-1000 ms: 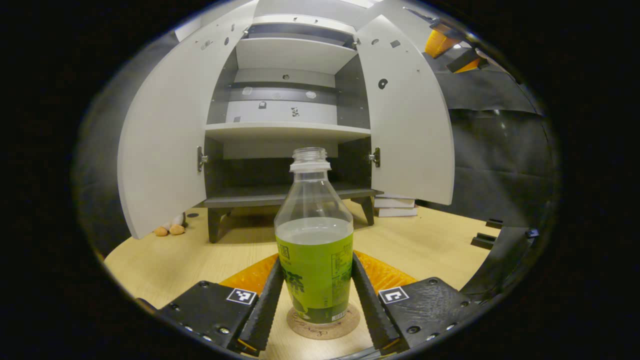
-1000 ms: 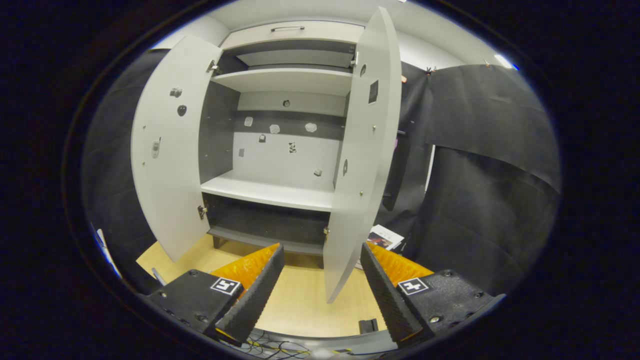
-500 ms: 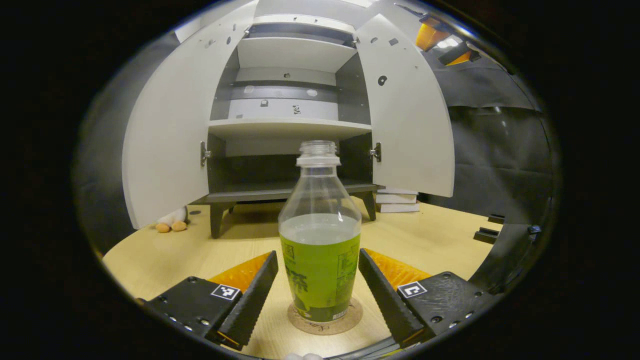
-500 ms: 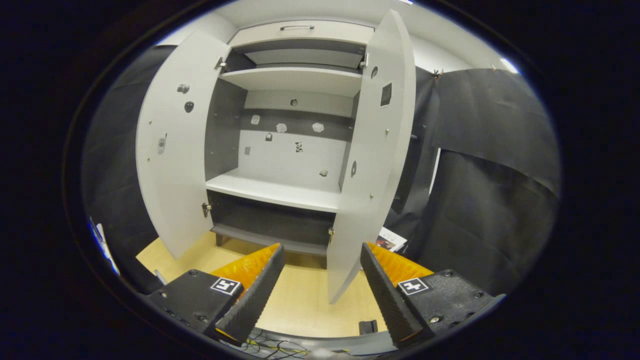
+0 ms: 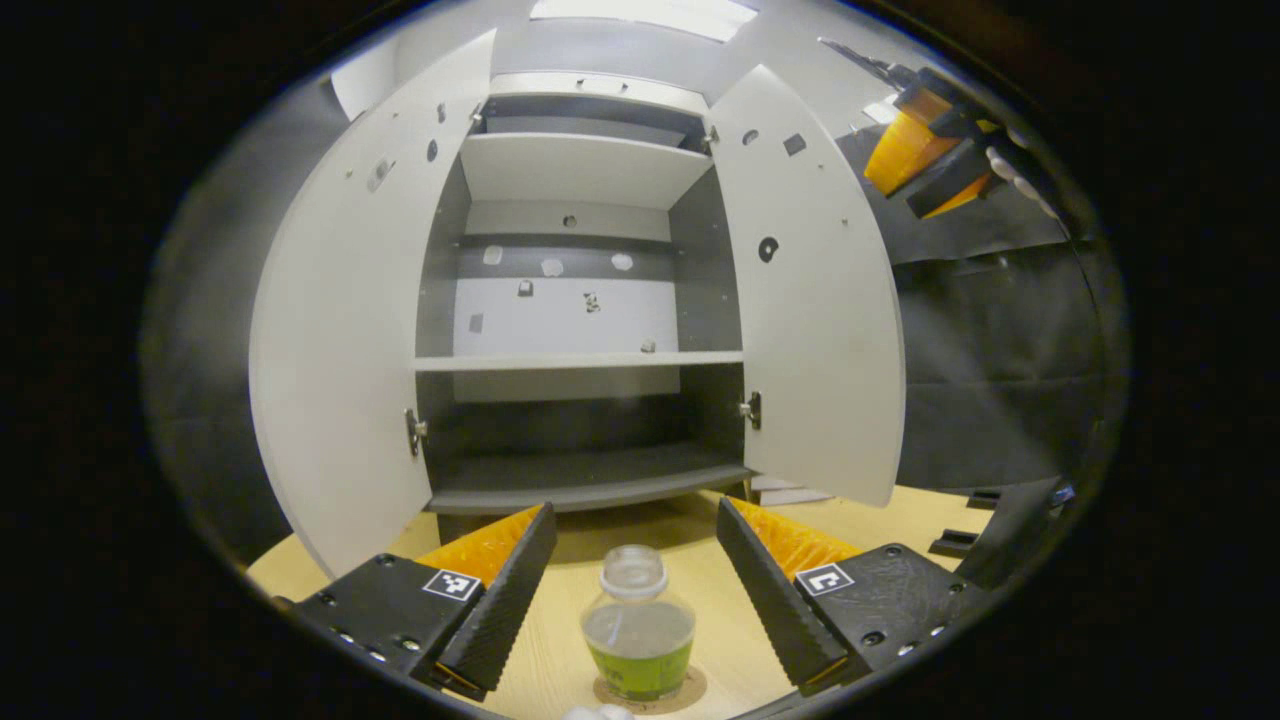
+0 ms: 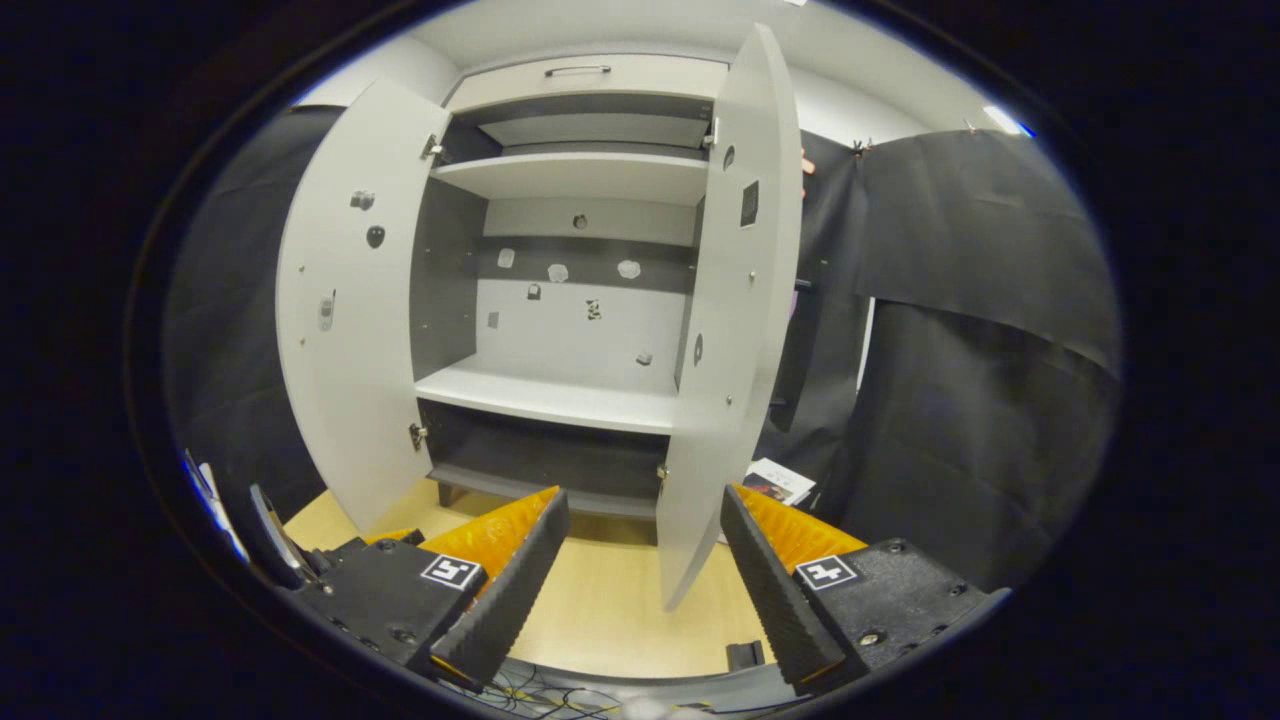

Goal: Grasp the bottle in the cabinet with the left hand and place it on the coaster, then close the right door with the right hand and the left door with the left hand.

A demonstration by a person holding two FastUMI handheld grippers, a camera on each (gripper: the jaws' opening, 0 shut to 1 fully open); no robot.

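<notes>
Cabinet shelves seemingly bare; bottle part-full, on coaster.

Wooden table, black cloth walls, ceiling light

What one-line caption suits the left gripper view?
Open left tongs above the bottle standing on its coaster, cabinet doors open.

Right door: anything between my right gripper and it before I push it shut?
Nothing visible. In the right gripper view the right door stands open, edge-on ahead of the open right gripper, with only bare table between them.
</notes>
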